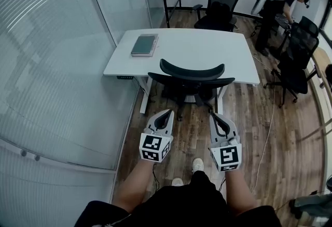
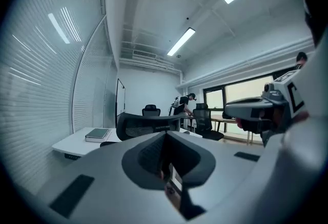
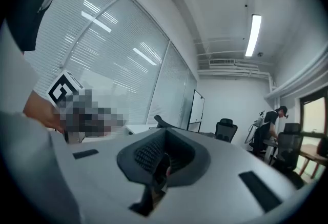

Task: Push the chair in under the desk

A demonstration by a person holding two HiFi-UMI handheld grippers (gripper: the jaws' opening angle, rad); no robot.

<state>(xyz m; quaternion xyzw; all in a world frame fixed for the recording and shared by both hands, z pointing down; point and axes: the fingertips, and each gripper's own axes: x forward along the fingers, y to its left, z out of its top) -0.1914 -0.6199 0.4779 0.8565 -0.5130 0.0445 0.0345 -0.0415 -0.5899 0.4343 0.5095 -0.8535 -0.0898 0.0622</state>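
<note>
A black mesh office chair (image 1: 192, 72) stands at the near edge of the white desk (image 1: 207, 47), its seat partly under the top and its curved backrest toward me. My left gripper (image 1: 167, 112) and right gripper (image 1: 213, 116) are held side by side short of the backrest, apart from it. Both are shut with nothing between the jaws. In the left gripper view the closed left gripper (image 2: 166, 133) points at the chair (image 2: 141, 125) and the desk (image 2: 72, 143). In the right gripper view the closed right gripper (image 3: 165, 130) has the chair's backrest (image 3: 163, 121) just beyond it.
A grey book (image 1: 144, 44) lies on the desk's left part. A glass wall (image 1: 52, 65) runs along the left. More black chairs stand behind the desk (image 1: 218, 5) and at the right (image 1: 295, 59), where a person (image 1: 280, 8) bends over. A cable (image 1: 270, 132) trails on the wooden floor.
</note>
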